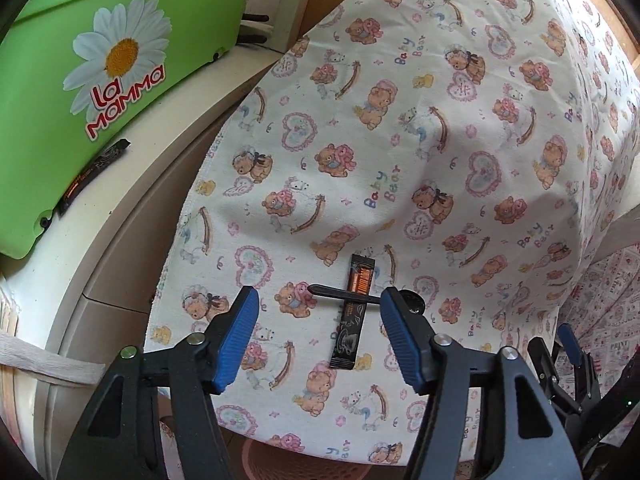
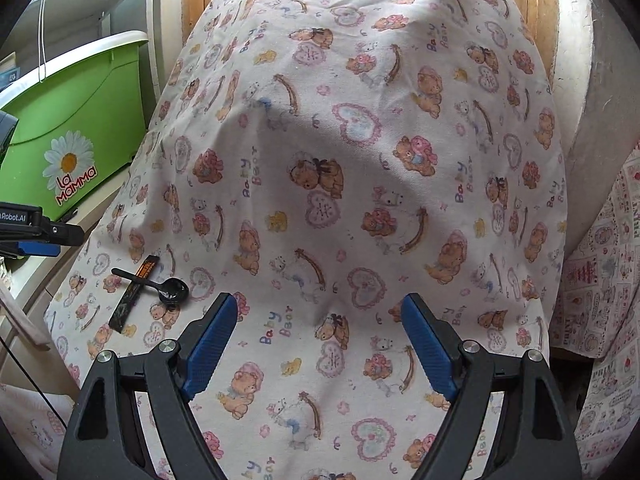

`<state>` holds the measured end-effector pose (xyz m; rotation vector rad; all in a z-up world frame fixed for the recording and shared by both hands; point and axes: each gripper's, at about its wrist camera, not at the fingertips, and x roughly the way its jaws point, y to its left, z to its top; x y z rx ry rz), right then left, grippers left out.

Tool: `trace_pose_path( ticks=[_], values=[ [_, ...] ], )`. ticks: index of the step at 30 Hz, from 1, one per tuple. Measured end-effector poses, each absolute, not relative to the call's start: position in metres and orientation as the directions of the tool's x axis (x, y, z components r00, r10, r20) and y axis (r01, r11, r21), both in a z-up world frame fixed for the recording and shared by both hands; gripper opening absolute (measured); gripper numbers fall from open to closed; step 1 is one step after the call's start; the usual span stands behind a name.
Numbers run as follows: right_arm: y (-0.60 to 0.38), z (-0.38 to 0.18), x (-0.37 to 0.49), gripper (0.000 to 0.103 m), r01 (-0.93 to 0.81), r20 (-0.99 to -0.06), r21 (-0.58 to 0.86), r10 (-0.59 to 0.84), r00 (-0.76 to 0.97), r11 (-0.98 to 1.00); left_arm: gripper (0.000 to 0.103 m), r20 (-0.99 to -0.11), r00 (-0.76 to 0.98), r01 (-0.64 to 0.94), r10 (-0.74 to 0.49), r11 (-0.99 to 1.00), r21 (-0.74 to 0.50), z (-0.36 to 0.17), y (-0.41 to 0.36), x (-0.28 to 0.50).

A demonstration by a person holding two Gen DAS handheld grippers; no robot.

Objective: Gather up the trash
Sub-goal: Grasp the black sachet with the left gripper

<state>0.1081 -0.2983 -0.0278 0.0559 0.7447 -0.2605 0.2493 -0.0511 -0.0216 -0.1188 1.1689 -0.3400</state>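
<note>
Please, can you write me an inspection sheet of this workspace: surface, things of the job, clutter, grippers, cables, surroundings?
Surface: a teddy-bear print cloth covers it, with soft folds.
Job's things: a black sachet wrapper lies flat on the cloth; a black plastic spoon lies across it. A second black sachet wrapper lies on the white ledge beside the green bin.
Clutter: nothing seen.
Grippers: left gripper is open, with the wrapper and spoon handle between its fingers, pads not touching; right gripper is open over bare cloth.
Cables: thin cords hang at the far left.
Surroundings: green "La Mamma" bin, another printed cloth on the right.
</note>
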Motion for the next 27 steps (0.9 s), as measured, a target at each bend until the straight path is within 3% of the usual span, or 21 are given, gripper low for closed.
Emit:
trace_pose_path(
  ticks=[6, 16, 27],
  values=[
    [-0.3, -0.032, 0.113, 0.085, 0.257, -0.698, -0.023, -0.2, 0.688, 0.966, 0.047, -0.915, 0.273, 0.266, -0.297, 0.937, -0.225, -0.035, -0.074, 0.251],
    [-0.292, -0.04, 0.127, 0.085, 0.24, -0.725, -0.052, -0.202, 0.659, 0.969, 0.04, -0.96, 0.228, 0.375, -0.164, 0.925, -0.069, -0.066, -0.128, 0.24],
    [-0.301, -0.034, 0.127, 0.085, 0.243, -0.728, 0.016, -0.155, 0.668, 0.97, 0.016, -0.965, 0.233, 0.373, -0.124, 0.928, -0.029, -0.09, -0.143, 0.246]
  ],
)
